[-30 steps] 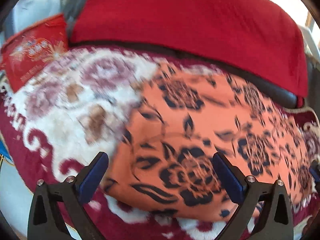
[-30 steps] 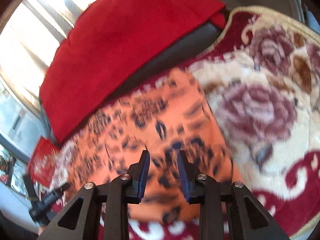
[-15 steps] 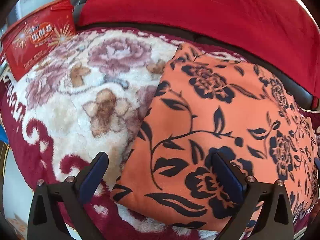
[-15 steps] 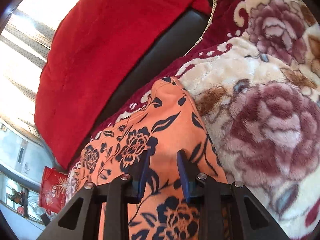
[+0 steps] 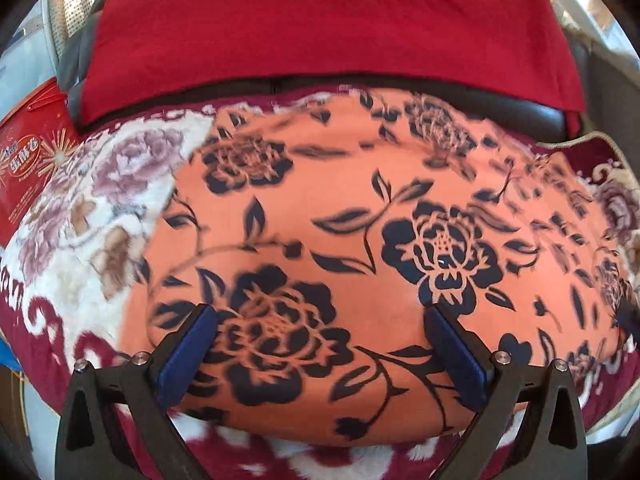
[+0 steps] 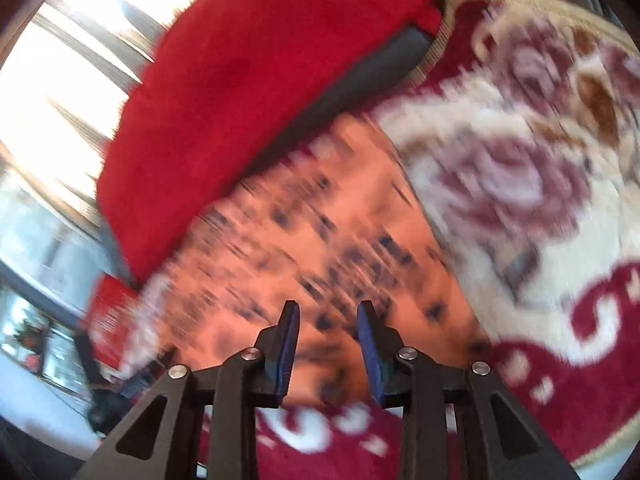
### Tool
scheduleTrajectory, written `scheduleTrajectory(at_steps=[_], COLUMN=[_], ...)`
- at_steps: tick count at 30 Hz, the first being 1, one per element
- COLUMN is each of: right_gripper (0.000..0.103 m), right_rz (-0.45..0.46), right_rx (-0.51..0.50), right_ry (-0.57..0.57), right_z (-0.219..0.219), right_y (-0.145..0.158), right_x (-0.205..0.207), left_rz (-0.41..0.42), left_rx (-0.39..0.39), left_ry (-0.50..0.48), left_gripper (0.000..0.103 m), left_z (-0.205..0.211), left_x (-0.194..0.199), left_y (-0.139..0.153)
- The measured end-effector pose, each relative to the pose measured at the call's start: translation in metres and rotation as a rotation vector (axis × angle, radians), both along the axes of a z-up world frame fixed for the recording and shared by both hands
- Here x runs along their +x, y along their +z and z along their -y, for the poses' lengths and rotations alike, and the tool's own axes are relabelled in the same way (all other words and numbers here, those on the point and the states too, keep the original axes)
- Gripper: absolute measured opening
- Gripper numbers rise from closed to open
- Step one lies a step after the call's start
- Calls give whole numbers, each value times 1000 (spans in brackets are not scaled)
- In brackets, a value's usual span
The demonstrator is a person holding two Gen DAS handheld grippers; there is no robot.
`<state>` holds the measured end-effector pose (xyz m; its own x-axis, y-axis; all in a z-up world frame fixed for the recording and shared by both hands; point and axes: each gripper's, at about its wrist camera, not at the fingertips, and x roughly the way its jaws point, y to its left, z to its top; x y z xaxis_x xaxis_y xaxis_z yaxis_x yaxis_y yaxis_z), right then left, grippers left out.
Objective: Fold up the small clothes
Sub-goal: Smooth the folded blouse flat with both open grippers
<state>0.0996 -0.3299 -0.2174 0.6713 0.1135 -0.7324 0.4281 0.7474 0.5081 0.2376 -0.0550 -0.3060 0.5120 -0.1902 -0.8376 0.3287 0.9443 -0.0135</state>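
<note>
An orange garment with dark blue flowers (image 5: 360,248) lies folded flat on a floral plush blanket (image 5: 100,208). My left gripper (image 5: 320,320) is wide open just above the garment's near edge, holding nothing. In the right wrist view the garment (image 6: 320,240) is blurred by motion. My right gripper (image 6: 328,316) hovers over its near part with a narrow gap between the blue pads, and nothing is between them.
A red cloth (image 5: 320,20) covers the dark sofa back (image 5: 540,114) behind the garment. A red printed bag (image 5: 28,168) stands at the left. The blanket's cream and maroon pattern (image 6: 520,200) spreads to the right of the garment.
My left gripper has shifted right, over the middle of the garment. My right gripper has pulled back and swung, so more of the garment shows, blurred.
</note>
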Motion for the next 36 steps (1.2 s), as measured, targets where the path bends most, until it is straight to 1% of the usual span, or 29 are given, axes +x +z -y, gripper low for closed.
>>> scheduleTrajectory(at_steps=[1, 3, 8, 11, 14, 19, 22, 26, 29, 32, 34, 36], right_gripper=[32, 32, 32, 32, 32, 32, 32, 32, 32, 33, 33, 33], right_rz=[-31, -22, -17, -23, -32, -37, -36, -38, -34, 24, 93, 138], right_rx=[8, 25, 72, 63, 32, 18, 20, 21, 16, -17, -34, -42], right_ry=[9, 5, -5, -7, -6, -8, -6, -9, -17, 12, 58, 101], right_z=[0, 1, 6, 6, 0, -2, -1, -1, -3, -12, -25, -38], right_y=[-8, -10, -13, -14, -12, -12, -12, -12, -8, 7, 20, 28], right_x=[3, 2, 2, 3, 4, 6, 6, 6, 7, 7, 10, 15], left_rz=[5, 1, 27, 40, 45, 10, -20, -24, -15, 24, 53, 86], left_rx=[-13, -31, -40, -41, -42, -55, -76, -114, -101, -75, -51, -22], left_ry=[16, 28, -9, -15, -7, 11, -6, -29, -32, -27, -33, -38], left_gripper=[103, 103, 103, 103, 103, 103, 103, 103, 103, 103, 103, 103], left_z=[0, -2, -7, -7, -6, -8, -11, -18, -18, -20, -20, -22], left_x=[-2, -1, -6, -7, -13, -16, -12, -12, -13, -17, -19, -22], left_y=[-2, -2, -6, -6, -5, 0, 1, 3, 6, 10, 14, 17])
